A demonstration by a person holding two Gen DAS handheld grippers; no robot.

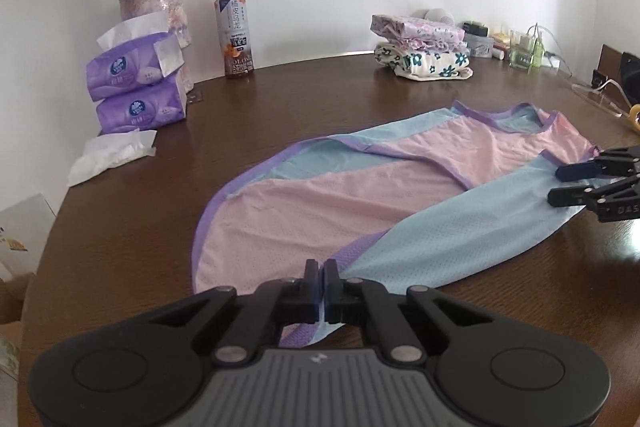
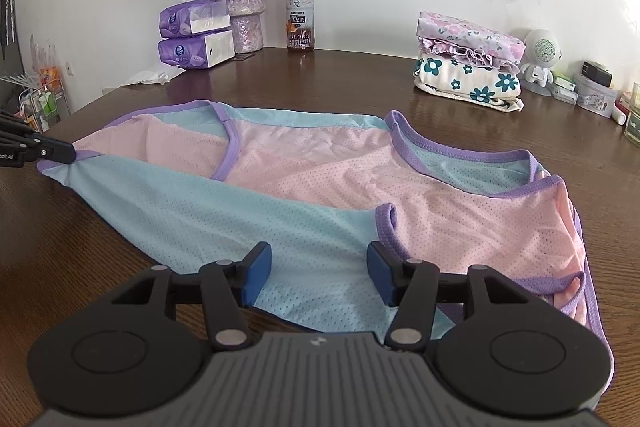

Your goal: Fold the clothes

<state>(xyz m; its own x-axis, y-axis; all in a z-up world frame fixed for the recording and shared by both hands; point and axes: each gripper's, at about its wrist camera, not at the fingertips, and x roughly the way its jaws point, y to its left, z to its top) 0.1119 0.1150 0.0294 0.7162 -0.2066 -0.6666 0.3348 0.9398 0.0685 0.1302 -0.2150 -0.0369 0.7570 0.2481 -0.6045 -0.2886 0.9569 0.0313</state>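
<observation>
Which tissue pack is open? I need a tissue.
The upper tissue pack of the stacked two: a white tissue sticks out of its top. The lower tissue pack shows none.

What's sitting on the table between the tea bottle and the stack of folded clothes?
Nothing: in the right wrist view, bare brown table runs from the tea bottle to the folded clothes stack.

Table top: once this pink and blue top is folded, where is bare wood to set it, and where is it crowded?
Bare wood lies between the tea bottle and the folded stack, behind the garment. Another patch lies between the tissue packs and the garment. The far right corner is crowded with small jars and boxes.
</observation>
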